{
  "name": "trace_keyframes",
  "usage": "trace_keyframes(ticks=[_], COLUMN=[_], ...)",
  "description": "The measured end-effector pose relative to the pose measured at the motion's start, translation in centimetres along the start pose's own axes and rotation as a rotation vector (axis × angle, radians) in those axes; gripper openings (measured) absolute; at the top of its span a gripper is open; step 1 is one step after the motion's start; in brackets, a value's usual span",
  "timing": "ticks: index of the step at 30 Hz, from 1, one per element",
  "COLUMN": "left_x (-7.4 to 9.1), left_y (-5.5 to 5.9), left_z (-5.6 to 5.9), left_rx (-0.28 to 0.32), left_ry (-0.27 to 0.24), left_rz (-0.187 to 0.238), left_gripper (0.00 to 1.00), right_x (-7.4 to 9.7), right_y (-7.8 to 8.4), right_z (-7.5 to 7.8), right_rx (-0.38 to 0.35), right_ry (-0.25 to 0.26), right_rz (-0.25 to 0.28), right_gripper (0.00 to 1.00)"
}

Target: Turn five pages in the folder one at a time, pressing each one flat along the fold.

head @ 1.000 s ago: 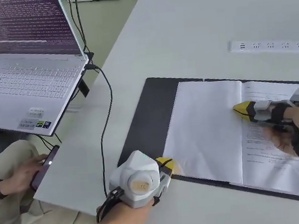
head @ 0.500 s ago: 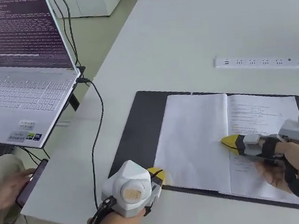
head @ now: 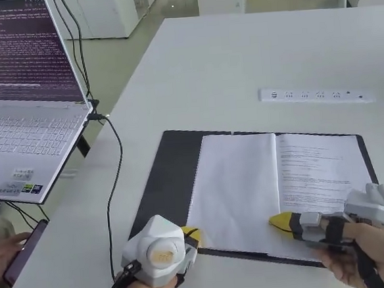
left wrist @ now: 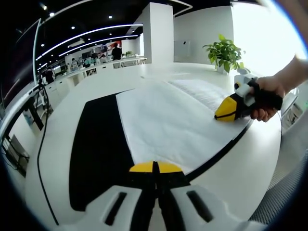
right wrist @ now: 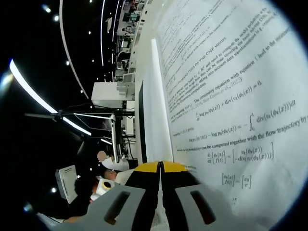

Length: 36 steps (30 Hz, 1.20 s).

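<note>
Two yellow-tipped grippers, both with jaws closed on nothing: right gripper (head: 280,221) has its tip on the fold (head: 276,177) at its near end, between one blank white turned sheet (head: 238,187) and one printed page (head: 319,168), likely creasing it flat. At the near-left corner of the one open black folder (head: 174,178) rests the left gripper (head: 192,234), probably steadying it on the white bench (head: 239,61).

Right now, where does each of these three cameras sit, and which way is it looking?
Head view: on the headset, looking forward and down at the open folder; left gripper, right gripper and right hand show below.
Left gripper view: on the left gripper, looking low across the blank page; own shut jaws below.
Right gripper view: on the right gripper, rolled sideways, close over the printed page; own shut jaws.
Shared: head and left gripper views both show the right gripper by the fold.
</note>
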State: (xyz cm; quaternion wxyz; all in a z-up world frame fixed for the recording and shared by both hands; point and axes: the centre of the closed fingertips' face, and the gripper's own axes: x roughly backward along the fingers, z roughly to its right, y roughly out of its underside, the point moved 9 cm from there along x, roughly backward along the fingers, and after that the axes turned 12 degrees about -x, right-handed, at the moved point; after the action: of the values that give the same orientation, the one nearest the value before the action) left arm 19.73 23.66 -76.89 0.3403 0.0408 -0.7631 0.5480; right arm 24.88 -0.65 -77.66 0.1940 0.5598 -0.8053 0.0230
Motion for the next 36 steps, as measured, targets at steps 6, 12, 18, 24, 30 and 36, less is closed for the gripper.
trace_keyframes(ticks=[6, 12, 18, 24, 30, 36], left_x=[0.0, 0.0, 0.0, 0.2, 0.3, 0.5], left_y=[-0.1, -0.2, -0.2, -0.3, -0.3, -0.8], left_z=[0.1, 0.1, 0.1, 0.1, 0.0, -0.3], left_rx=[-0.001, -0.002, -0.006, -0.005, 0.024, 0.046], left_ry=[-0.005, -0.001, 0.001, 0.003, 0.002, 0.029], left_rz=[-0.006, -0.010, -0.012, -0.016, -0.020, -0.090], left_gripper=[0.00, 0.00, 0.00, 0.00, 0.00, 0.00], right_x=[0.5, 1.1, 1.7, 2.5, 4.0, 7.0], right_y=[1.3, 3.1, 4.8, 6.6, 6.8, 6.4], right_z=[0.5, 0.9, 1.1, 0.7, 0.4, -1.4], right_rx=[-0.020, -0.035, -0.035, -0.025, 0.005, 0.094], right_ry=[-0.009, -0.005, -0.006, -0.025, -0.028, -0.046], right_rz=[0.016, 0.004, -0.005, -0.006, 0.119, 0.315], right_gripper=[0.00, 0.00, 0.00, 0.00, 0.00, 0.05])
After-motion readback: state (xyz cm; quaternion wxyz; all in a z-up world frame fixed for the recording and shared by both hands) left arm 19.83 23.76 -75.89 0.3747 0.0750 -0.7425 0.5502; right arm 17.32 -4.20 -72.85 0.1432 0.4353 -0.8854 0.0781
